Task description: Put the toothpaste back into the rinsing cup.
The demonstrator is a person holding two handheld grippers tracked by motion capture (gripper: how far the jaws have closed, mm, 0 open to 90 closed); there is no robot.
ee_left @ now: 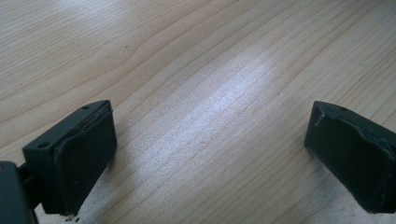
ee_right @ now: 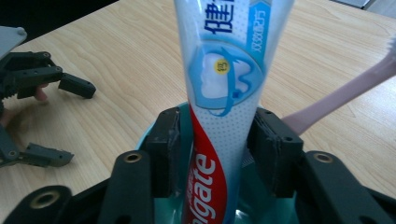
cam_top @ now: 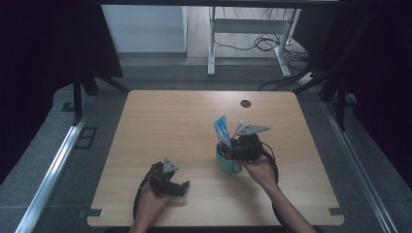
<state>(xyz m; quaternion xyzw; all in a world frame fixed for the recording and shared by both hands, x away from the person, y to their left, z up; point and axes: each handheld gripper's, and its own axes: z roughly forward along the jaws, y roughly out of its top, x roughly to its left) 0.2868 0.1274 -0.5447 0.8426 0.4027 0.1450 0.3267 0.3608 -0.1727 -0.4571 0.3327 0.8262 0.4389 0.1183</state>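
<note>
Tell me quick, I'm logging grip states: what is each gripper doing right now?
Left gripper: open, holding nothing, above the bare table.
Right gripper: open, jaws either side of the toothpaste tube standing in the cup.

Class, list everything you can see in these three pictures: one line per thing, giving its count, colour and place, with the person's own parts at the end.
table: one, light wood, centre of the high view.
mug: one, teal, right of the table's middle.
toothpaste tube: one, white, blue and red, upright in the mug, between the right gripper's jaws.
toothbrush: one, pink handle, leaning out of the mug.
round mark: one, dark, near the table's far edge.
desk frame: one, white, on the floor beyond, with cables.
left gripper: one, black, jaws wide apart over bare wood.
right gripper: one, black, at the mug; whether its pads press the tube is unclear.
hands: two, at the near edge.
</note>
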